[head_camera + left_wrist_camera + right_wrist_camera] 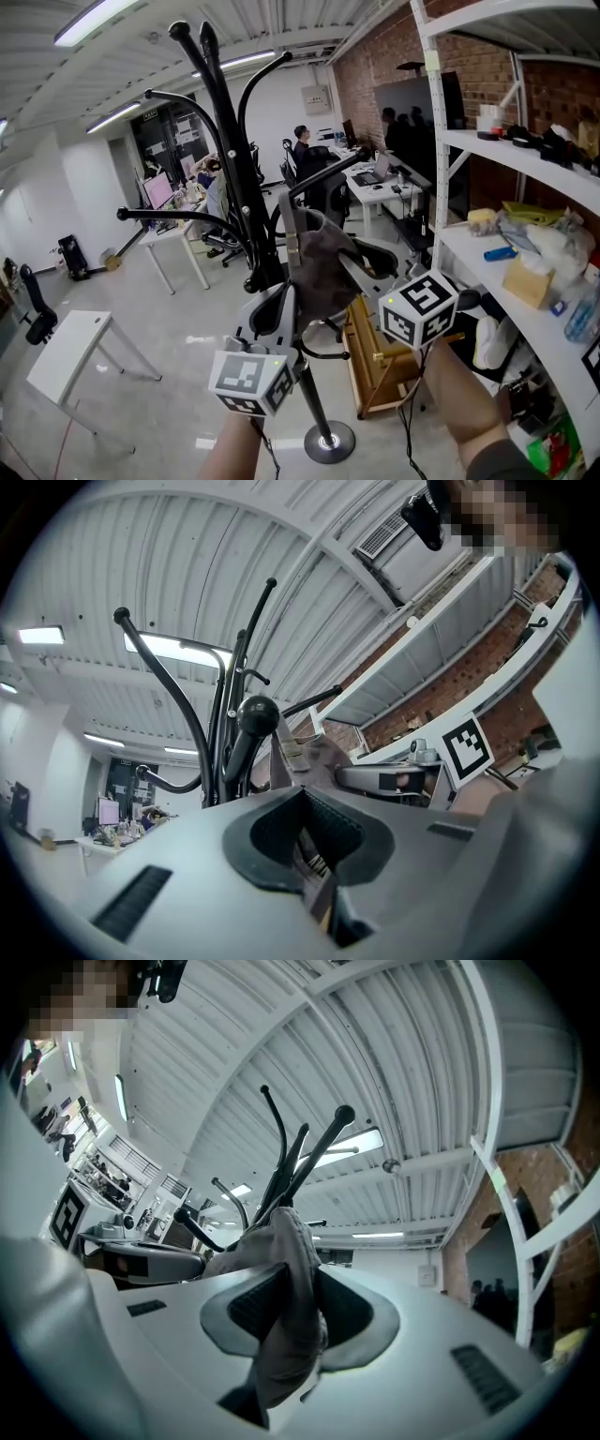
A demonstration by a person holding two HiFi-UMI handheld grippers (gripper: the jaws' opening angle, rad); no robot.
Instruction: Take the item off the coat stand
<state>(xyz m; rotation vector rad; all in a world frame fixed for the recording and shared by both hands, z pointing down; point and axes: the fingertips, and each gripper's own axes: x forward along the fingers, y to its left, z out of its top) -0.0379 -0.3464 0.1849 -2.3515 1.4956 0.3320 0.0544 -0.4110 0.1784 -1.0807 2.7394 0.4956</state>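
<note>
A black coat stand [246, 202] with curved arms rises in the middle of the head view. A grey-brown fabric item [323, 258] with a beige strap [292, 246] hangs from it. My left gripper [281, 305] reaches up from below and is shut on the strap [309, 855], close to a knobbed arm of the stand [256, 714]. My right gripper [361, 272] comes in from the right and is shut on the item's grey cloth [281, 1241], which fills the space between its jaws. In the right gripper view the stand's arms [300, 1162] fan out behind the cloth.
A white shelf unit [525, 159] loaded with boxes and bottles stands close on the right. A wooden frame [375, 361] sits by the stand's round base [328, 441]. A white table [70, 352] is at the left. Desks with seated people [366, 178] fill the back.
</note>
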